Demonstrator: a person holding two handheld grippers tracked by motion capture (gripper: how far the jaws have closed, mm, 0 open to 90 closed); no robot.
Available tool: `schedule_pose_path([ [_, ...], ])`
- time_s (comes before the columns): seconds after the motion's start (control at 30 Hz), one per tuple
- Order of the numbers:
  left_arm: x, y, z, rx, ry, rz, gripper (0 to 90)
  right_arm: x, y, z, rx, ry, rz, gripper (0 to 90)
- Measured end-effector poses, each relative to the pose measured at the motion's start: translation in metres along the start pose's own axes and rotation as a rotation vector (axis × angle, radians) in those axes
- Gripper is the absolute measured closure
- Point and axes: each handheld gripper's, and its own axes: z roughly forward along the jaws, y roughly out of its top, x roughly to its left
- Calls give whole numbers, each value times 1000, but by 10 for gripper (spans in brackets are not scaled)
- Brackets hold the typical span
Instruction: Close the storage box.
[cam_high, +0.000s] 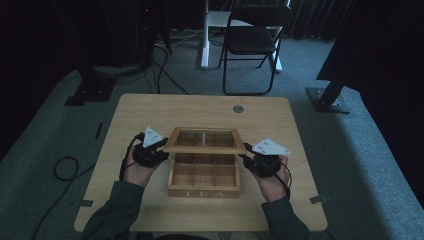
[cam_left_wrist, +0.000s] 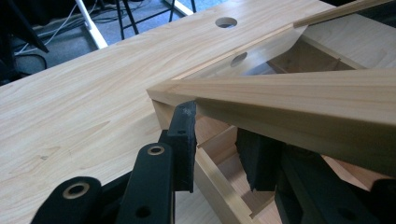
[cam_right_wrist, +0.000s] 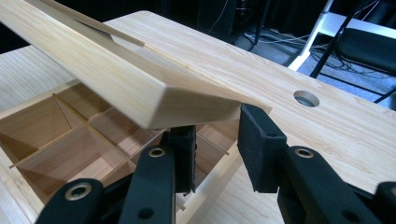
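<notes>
A wooden tea box (cam_high: 202, 192) marked TEA, divided into several compartments, sits at the table's near middle. Its glass-paned lid (cam_high: 205, 149) is tilted up at the front and hinged at the back. My left gripper (cam_high: 162, 150) is at the lid's front left corner and my right gripper (cam_high: 247, 159) at its front right corner. In the left gripper view the lid (cam_left_wrist: 299, 98) lies just over my left gripper (cam_left_wrist: 219, 135), whose jaws straddle the box wall (cam_left_wrist: 219, 182) with gaps. In the right gripper view the lid (cam_right_wrist: 116, 79) hangs above my right gripper (cam_right_wrist: 217, 140), whose jaws stand apart astride the box wall (cam_right_wrist: 212, 184).
The light wooden table (cam_high: 150, 110) has a round cable hole (cam_high: 238, 108) at the back. Behind it a black folding chair (cam_high: 252, 40) stands on the carpet. Cables (cam_high: 62, 167) lie on the floor at the left, and black stand bases (cam_high: 327, 102) flank the table.
</notes>
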Motion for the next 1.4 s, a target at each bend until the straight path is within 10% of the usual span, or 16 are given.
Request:
schedule_pose_path([
  [1.4,-20,-32,-22,-28,-16,-12,700,26,-26,-16,29,10,32,583],
])
